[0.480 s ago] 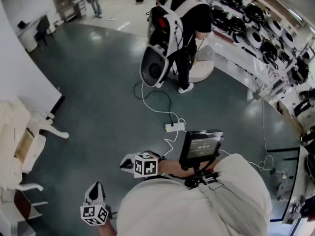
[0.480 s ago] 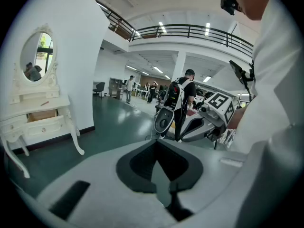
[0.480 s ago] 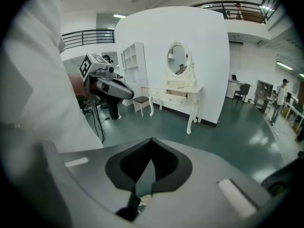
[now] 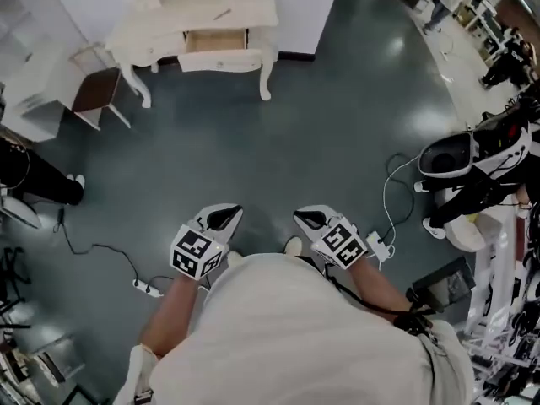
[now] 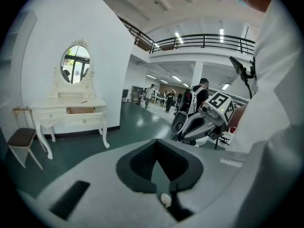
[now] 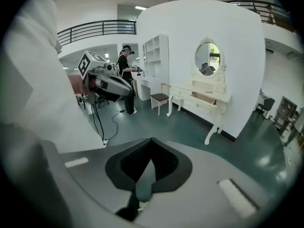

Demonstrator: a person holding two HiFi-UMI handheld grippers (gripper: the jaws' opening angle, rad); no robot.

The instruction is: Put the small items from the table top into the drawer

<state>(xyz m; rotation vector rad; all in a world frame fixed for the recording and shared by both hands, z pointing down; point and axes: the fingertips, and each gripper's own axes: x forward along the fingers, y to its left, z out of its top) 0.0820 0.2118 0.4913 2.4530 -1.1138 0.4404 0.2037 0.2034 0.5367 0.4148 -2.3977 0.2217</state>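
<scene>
Well apart from the white bench with its open drawer, the left hand-held gripper and right hand-held gripper hang closed, empty.

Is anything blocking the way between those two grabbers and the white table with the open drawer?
Nothing visible. Only bare floor lies between the left gripper, the right gripper and the dressing table with its open drawer. The stool stands off to the table's side.

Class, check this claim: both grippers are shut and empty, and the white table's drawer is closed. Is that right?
No. The drawer of the table is open, not closed; the head view shows it. The left gripper and right gripper are shut and empty, as stated.
</scene>
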